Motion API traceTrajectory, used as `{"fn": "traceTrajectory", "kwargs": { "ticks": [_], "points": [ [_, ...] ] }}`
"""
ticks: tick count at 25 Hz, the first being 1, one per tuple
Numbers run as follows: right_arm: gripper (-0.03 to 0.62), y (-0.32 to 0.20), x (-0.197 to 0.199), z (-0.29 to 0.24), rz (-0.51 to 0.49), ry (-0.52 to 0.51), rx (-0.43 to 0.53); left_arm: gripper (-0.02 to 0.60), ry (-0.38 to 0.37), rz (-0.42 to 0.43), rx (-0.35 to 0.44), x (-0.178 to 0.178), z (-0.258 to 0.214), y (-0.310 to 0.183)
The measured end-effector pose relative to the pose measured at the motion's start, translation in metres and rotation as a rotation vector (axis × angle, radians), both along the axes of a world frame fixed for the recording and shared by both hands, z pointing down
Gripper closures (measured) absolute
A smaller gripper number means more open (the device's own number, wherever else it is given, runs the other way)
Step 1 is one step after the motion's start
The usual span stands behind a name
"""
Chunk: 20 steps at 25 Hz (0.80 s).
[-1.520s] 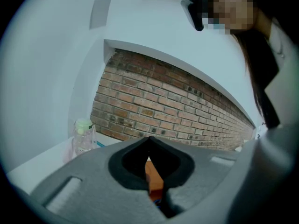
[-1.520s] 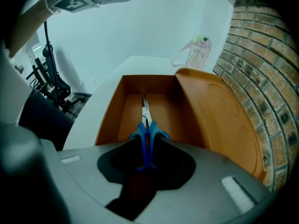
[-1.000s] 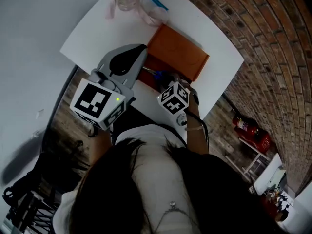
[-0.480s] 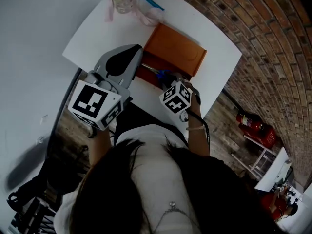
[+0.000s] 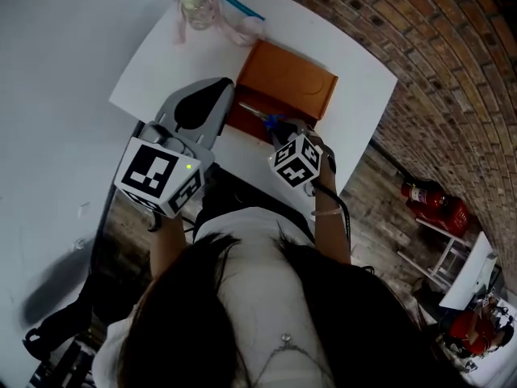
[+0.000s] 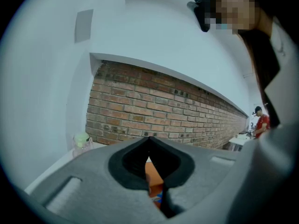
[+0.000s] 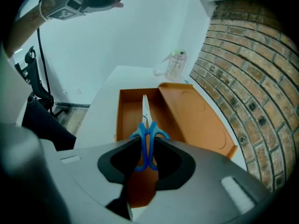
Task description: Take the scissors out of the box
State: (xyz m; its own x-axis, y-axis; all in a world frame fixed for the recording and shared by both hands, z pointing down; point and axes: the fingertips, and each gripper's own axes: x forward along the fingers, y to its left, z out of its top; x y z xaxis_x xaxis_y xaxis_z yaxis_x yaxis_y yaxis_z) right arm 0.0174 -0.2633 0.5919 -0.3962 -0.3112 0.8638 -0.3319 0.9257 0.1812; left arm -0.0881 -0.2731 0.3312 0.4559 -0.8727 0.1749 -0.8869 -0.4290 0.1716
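Note:
Blue-handled scissors (image 7: pixel 148 141) are gripped by their handles in my right gripper (image 7: pixel 148 148), blades pointing away over the open orange box (image 7: pixel 125 111). The box's lid (image 7: pixel 196 118) lies folded out to the right. In the head view the right gripper (image 5: pixel 279 129) holds the scissors (image 5: pixel 260 118) at the near end of the box (image 5: pixel 291 83). My left gripper (image 5: pixel 226 86) hovers over the table just left of the box, its tips together and nothing between them. In its own view the left gripper (image 6: pixel 149 140) points almost level toward the brick wall.
The box rests on a white table (image 5: pixel 161 63) against a brick wall (image 7: pixel 243 55). A clear bottle with a pale cap (image 5: pixel 194 0) and a blue strip (image 5: pixel 242 6) lie at the table's far end. A red fire extinguisher (image 5: pixel 432 204) stands on the floor to the right.
Both grippers have risen a little. The right one has lifted the scissors with it, so the blades now show above the box tray.

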Motion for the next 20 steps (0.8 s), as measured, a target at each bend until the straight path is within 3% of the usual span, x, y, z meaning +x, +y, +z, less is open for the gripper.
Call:
{"fn": "traceTrajectory", "kwargs": {
  "ticks": [20],
  "points": [
    [0.499,0.028,0.008,-0.039,0.196,-0.121,0.075,0.581,-0.043,0.123,0.048,0.014,-0.025,0.044]
  ]
}}
